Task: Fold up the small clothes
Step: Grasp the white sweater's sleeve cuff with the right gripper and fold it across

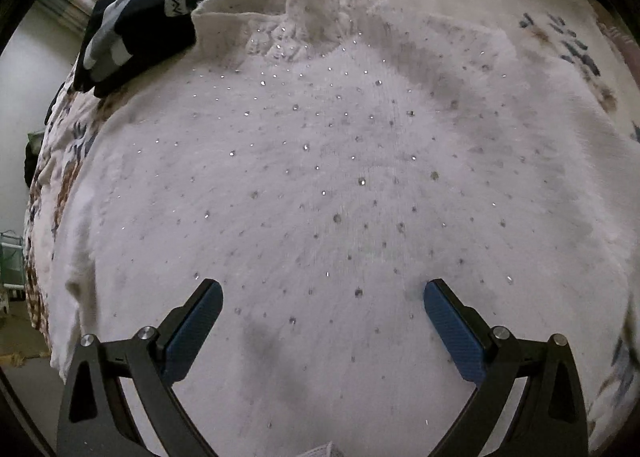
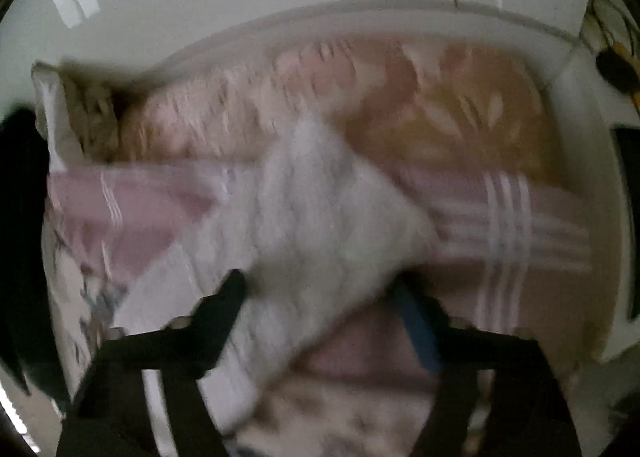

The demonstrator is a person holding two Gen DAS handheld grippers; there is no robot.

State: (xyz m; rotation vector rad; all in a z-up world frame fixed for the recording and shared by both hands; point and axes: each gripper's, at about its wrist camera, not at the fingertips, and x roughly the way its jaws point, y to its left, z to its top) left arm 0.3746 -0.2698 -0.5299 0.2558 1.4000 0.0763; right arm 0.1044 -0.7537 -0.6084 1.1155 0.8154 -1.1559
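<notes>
White sweater (image 1: pixel 320 177) spread on floral bedspread (image 1: pixel 580 49); pillows (image 2: pixel 360 105) behind.

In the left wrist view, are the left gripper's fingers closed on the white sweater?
No: the left gripper stands wide open above the white sweater, gripping nothing.

dark folded clothes (image 1: pixel 136 17) crowd the white sweater's (image 1: pixel 320 177) far-left corner (overlapping it).

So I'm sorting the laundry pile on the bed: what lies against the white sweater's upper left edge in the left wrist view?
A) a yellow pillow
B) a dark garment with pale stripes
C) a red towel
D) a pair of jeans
B: a dark garment with pale stripes lies bunched against the top left of the white sweater, beside its collar.
</notes>
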